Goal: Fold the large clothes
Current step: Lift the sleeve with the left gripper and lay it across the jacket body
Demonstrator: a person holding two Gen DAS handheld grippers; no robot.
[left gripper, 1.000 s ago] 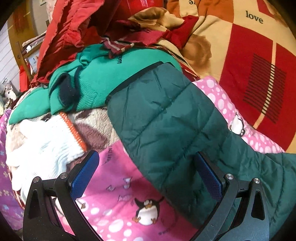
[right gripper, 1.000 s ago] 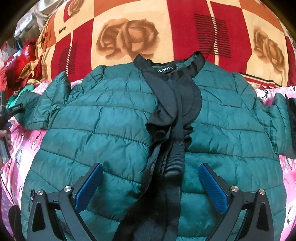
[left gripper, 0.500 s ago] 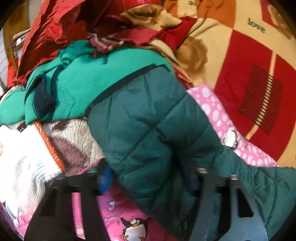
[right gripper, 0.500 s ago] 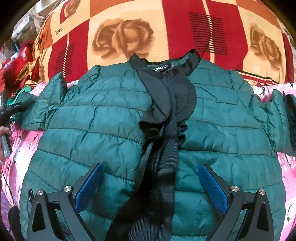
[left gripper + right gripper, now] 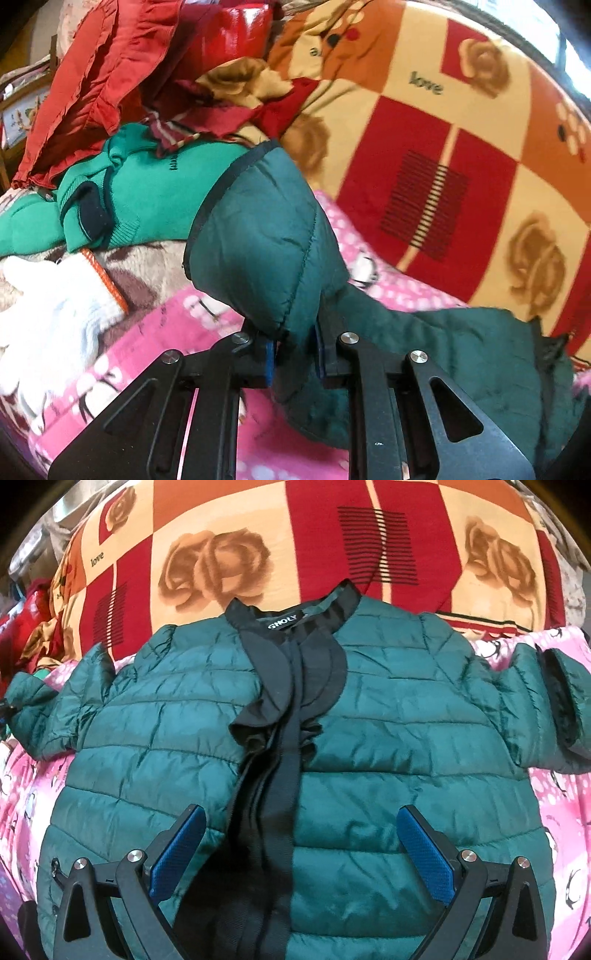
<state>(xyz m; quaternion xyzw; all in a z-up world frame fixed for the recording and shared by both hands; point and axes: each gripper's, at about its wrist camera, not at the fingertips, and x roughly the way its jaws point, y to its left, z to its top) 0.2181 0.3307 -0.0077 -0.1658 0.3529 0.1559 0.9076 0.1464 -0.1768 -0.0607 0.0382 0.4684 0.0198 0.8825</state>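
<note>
Fingers of left gripper (image 5: pixel 293 356) pinch jacket (image 5: pixel 295 746) sleeve (image 5: pixel 258 243), cuff pointing away.

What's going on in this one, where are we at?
A person is folding a green puffer jacket spread front-up on a pink penguin blanket. The left gripper has just been closing and now pinches the jacket's sleeve near its cuff, raised off the blanket. The right gripper hovers open over the jacket's lower front, holding nothing. No fold is made yet.
</note>
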